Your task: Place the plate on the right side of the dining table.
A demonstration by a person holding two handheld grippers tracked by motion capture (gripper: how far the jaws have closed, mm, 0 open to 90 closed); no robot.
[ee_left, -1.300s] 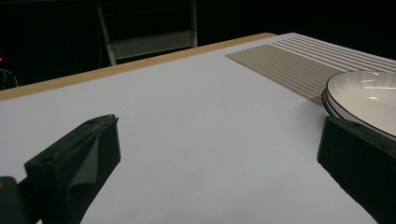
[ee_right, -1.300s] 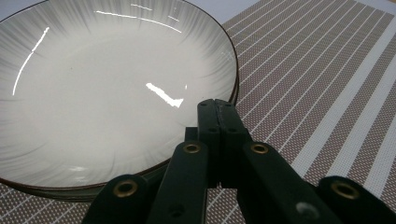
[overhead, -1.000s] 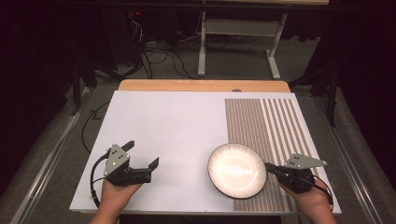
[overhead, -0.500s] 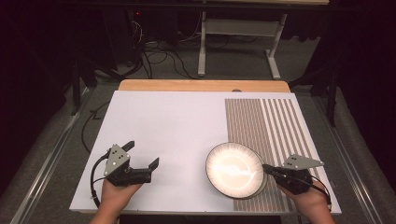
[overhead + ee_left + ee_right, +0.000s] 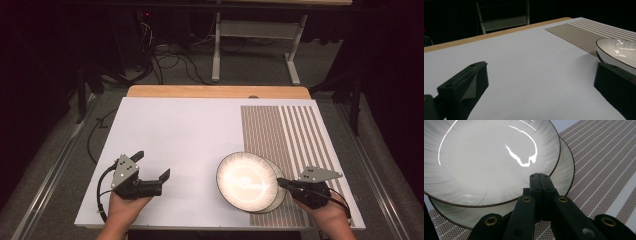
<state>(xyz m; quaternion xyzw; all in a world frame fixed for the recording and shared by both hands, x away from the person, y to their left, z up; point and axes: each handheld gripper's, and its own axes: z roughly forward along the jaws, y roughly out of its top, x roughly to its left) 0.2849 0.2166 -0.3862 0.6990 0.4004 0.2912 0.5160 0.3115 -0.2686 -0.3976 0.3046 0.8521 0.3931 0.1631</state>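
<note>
White tabletop point(image 5: 190, 140), striped placemat point(image 5: 290, 135) at its right, cables point(image 5: 165, 62) on floor beyond

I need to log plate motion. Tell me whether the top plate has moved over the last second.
Yes. The top plate, pinched by the right gripper, has slid left off the lower plate, farther from the striped mat.

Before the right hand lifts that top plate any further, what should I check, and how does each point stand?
1. Right gripper jaws shut on the top plate rim: ok.
2. Top plate separated from the lower plate: cannot tell; it sits offset over it, contact hidden.
3. Lower plate resting on the striped mat: ok.
4. Left gripper open and apart from the plates: ok.
5. White table surface left of the plates free for a set-down: ok.
</note>
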